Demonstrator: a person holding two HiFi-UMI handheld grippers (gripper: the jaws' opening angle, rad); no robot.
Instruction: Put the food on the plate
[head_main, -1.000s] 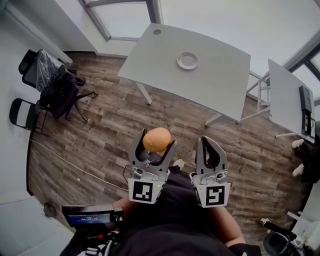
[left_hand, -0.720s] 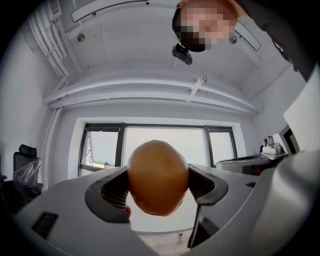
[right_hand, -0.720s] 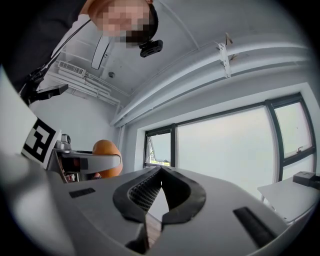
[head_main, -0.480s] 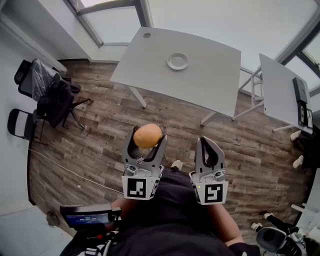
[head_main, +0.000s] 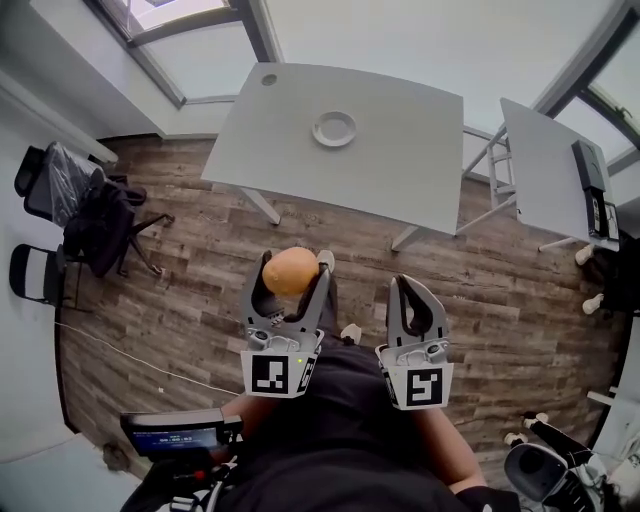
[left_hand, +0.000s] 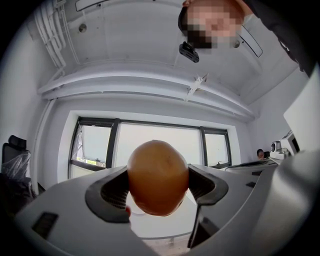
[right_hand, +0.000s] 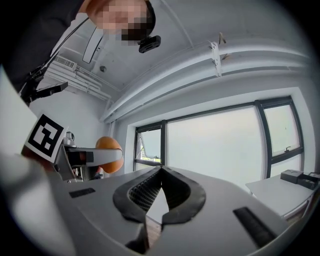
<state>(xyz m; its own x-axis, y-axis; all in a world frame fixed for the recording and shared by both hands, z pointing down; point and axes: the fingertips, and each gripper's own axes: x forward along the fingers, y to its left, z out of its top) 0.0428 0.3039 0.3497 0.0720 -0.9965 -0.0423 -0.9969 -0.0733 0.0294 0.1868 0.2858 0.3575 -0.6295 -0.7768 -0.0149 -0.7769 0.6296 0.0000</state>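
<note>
Head view looks steeply down; both gripper views face upward, sharing the windows (left_hand: 157, 131) (right_hand: 215, 145).

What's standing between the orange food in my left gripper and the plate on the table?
Nothing visible. The food is held in the left gripper above the wood floor, and the plate is the only loose thing on the white table ahead.
</note>
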